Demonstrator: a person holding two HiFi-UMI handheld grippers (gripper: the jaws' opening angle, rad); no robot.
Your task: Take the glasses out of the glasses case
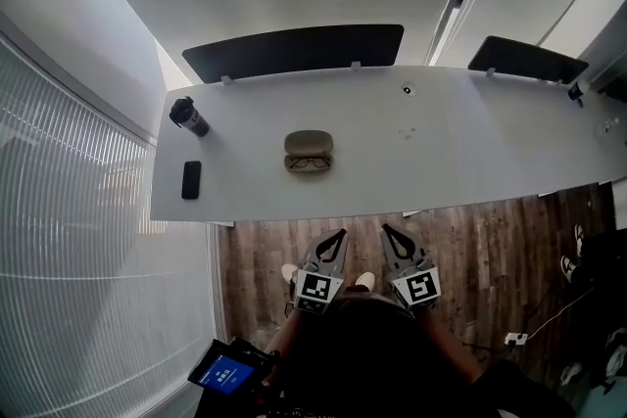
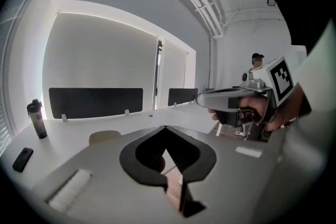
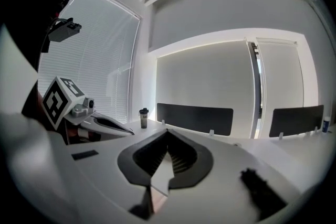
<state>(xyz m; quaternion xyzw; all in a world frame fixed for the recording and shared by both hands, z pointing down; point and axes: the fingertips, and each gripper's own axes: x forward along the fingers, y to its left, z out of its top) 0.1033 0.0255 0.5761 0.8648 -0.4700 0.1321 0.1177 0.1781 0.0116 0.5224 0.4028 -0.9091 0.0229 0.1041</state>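
The tan glasses case [image 1: 309, 144] lies open on the white table [image 1: 451, 152], a little left of centre, and dark-framed glasses [image 1: 310, 163] rest in its near half. Both grippers hang over the wooden floor in front of the table's near edge, well short of the case. My left gripper [image 1: 341, 233] is shut and holds nothing, its jaws meeting at the tip [image 2: 165, 127]. My right gripper [image 1: 384, 228] is also shut and bare [image 3: 168, 131]. In the left gripper view the case [image 2: 104, 137] shows only as a tan hump past the jaws.
A black tumbler [image 1: 188, 116] and a black phone [image 1: 191, 179] sit at the table's left end. Dark divider panels [image 1: 294, 49] stand along the far edge. Window blinds [image 1: 69, 240] run down the left. A device with a blue screen [image 1: 225, 372] sits by my left side.
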